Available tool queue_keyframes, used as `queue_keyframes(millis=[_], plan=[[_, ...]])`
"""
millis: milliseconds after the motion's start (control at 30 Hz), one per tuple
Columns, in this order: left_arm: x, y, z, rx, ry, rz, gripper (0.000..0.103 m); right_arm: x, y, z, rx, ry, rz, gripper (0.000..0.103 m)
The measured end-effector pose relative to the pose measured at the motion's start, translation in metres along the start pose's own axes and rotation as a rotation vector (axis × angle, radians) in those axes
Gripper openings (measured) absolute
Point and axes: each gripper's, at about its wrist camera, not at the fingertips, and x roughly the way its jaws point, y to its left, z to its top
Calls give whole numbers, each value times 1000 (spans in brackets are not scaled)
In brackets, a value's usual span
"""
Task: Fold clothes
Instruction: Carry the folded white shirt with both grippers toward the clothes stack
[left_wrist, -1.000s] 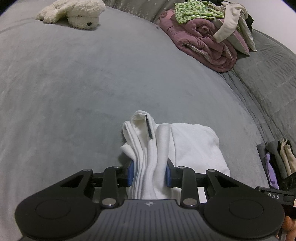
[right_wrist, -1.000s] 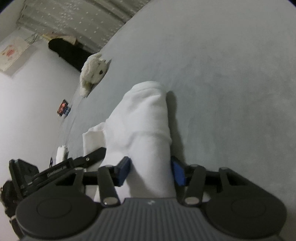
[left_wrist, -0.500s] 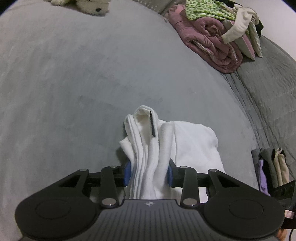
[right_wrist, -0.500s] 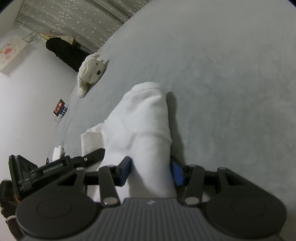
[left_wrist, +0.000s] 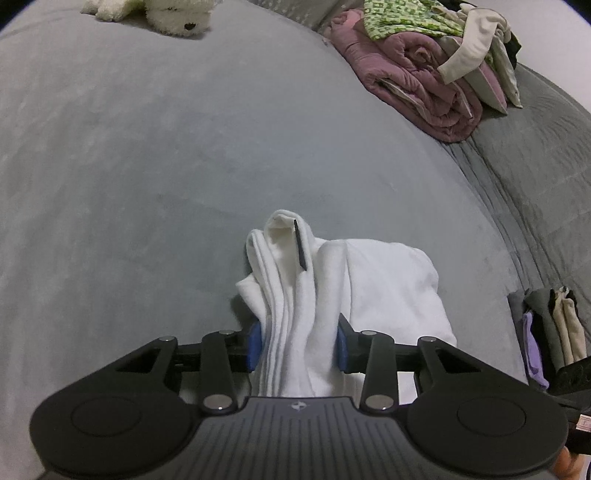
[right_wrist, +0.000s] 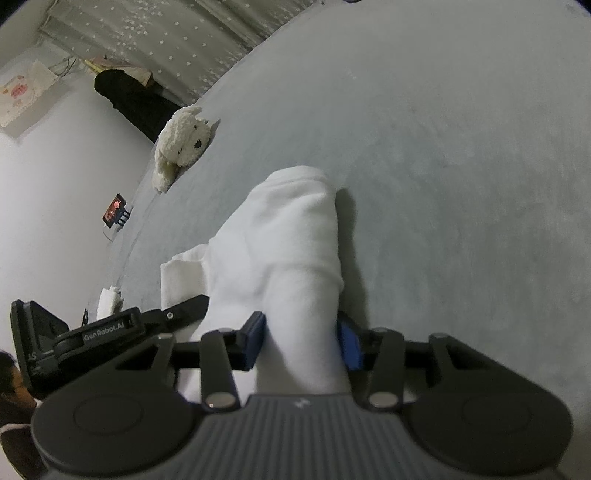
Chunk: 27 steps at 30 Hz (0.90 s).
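A folded white garment (left_wrist: 388, 288) lies bunched over the grey bed cover (left_wrist: 166, 166). My left gripper (left_wrist: 298, 347) is shut on its layered edge, blue pads pressed on both sides of the folds. A thin dark strip (left_wrist: 300, 245) shows in the top fold. In the right wrist view the same white garment (right_wrist: 280, 243) bulges forward, and my right gripper (right_wrist: 301, 341) is shut on its other end. The left gripper's body (right_wrist: 110, 328) appears at the lower left of that view, beside the cloth.
A pile of unfolded clothes and a pink quilt (left_wrist: 424, 66) sits at the far right of the bed. A white plush dog (left_wrist: 162, 14) lies at the far edge. Folded garments (left_wrist: 550, 328) stand stacked at the right. A white wall (right_wrist: 55, 177) borders the bed.
Both grippers have kept their hold on the white garment while moving it slightly across the bed. The left view has shifted, so the plush dog and clothes pile sit a little differently in frame.
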Motion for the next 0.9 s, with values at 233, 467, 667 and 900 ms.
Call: queue_keyframes(millis=[233, 467, 667, 900], plan=[[2, 0, -2, -9, -13, 9, 39, -1, 0, 0, -2, 1, -4, 42], [5, -9, -9, 12, -43, 19, 49, -2, 3, -1, -12, -5, -15, 43], [4, -12, -11, 23, -63, 39, 48, -3, 5, -2, -38, -16, -33, 42], [-1, -22, -15, 79, -92, 84, 34, -9, 12, -3, -83, -35, -50, 39]])
